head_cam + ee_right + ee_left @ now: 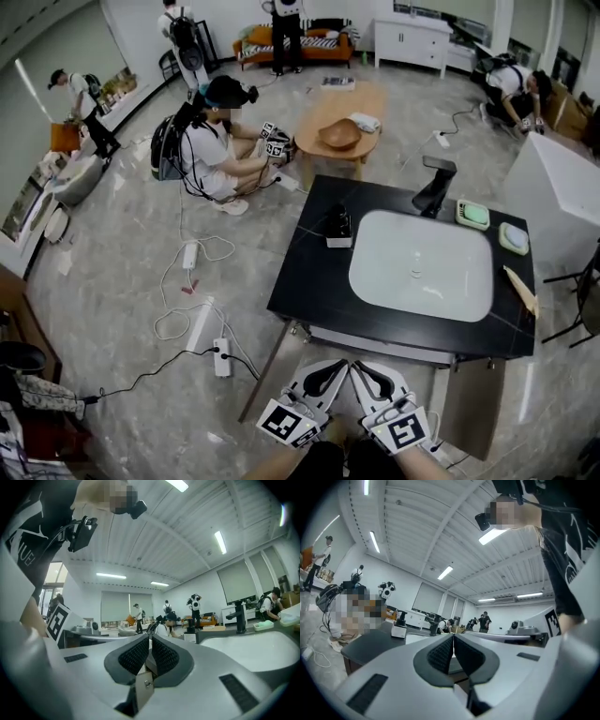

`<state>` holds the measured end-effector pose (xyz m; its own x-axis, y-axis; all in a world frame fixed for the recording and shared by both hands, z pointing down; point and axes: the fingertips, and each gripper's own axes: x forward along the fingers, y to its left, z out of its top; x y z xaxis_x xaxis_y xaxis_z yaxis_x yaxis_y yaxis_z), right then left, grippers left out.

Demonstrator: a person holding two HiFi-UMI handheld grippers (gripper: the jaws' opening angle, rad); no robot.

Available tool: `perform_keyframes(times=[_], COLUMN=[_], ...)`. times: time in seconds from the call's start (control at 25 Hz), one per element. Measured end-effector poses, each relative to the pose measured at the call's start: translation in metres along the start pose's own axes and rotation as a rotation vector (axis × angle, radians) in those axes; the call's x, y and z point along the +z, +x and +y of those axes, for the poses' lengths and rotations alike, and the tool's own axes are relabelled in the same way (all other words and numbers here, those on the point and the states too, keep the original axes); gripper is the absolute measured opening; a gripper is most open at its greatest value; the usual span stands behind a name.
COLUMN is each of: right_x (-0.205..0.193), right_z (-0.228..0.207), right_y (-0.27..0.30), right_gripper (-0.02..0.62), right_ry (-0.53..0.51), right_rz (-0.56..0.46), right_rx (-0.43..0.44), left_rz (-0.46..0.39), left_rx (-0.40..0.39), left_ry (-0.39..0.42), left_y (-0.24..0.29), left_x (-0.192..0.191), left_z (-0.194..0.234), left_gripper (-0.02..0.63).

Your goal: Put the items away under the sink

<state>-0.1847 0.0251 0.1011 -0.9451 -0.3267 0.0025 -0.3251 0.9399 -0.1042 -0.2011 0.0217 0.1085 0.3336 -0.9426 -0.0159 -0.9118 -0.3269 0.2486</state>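
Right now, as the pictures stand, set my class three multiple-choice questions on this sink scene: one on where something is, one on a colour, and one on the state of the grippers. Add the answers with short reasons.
1. Where does the faucet stand relative to the basin?
A. In its middle.
B. At its far edge.
C. At its near edge.

2. What colour is the counter round the basin?
A. White.
B. Orange.
C. Black.

3. In what state are the left gripper and the right gripper?
A. Both shut and empty.
B. Both wide open.
C. Each shut on a bottle.

Answers:
1. B, since in the head view the faucet rises beyond the basin, on the side away from the person.
2. C, since the counter top is black against the white basin.
3. A, since each gripper view shows the pads meeting with nothing between them.
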Motion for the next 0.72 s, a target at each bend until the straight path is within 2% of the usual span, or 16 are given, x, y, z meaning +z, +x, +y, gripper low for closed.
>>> perform_keyframes(times=[0.16, 0.36, 0.52, 0.72], right_x=[0.019, 0.036, 0.049, 0.046], right_z=[0.012, 0.003, -0.015, -0.049], right_y=[0.017, 0.035, 0.054, 0.087], right_gripper=[0.040, 0.041, 0.041, 0.041], right_ry=[-0.004, -0.019, -0.024, -0.035], right_rz=[0.004, 0.022, 0.008, 0.039], right_rx=[0.006, 0.012, 0.021, 0.029], left_rz=[-0.012, -0.045, -0.089, -0.090], left_rx=[0.021, 0.039, 0.057, 0.083], left_ry=[0.016, 0.012, 0.009, -0.009], left_y=[-0.010, -0.001, 0.016, 0.046], left_x=[0.025, 0.047, 0.065, 0.067], left_z=[0.012, 0.025, 0.041, 0.073], left_gripper=[0.009, 0.009, 0.009, 0.009])
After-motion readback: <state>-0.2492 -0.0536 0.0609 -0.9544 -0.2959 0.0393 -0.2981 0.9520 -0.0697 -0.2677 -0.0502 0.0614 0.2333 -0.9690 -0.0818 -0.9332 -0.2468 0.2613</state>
